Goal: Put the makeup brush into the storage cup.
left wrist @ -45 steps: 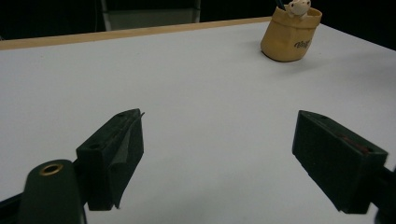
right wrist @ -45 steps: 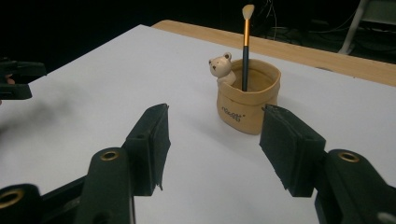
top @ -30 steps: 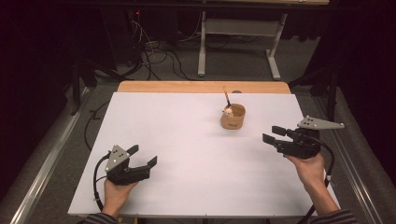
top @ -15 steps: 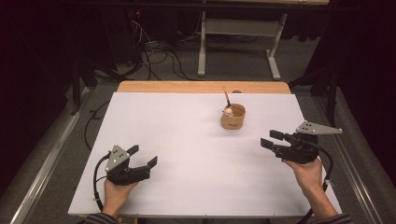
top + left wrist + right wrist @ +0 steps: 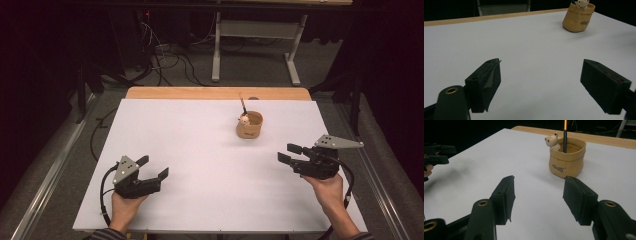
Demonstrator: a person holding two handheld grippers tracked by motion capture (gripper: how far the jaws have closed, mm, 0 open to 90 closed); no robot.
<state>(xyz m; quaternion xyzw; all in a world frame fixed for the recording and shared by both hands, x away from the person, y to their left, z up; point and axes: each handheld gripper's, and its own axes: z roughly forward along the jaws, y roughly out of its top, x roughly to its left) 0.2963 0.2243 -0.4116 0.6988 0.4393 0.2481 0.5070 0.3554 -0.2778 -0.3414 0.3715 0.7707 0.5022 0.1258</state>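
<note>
White tabletop (image 5: 200, 150) in dark room, 2 tools (image 5: 151, 169) (image 5: 289, 153) spread, empty, near tan pot (image 5: 249, 126).

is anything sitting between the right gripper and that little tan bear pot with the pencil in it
Nothing visible. Bare white table lies between the right gripper and the bear pot; its open jaws hold nothing, and the left gripper sits far off to the side.

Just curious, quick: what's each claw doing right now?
Left claw: open, holding nothing.
Right claw: open, holding nothing, facing the cup.
</note>
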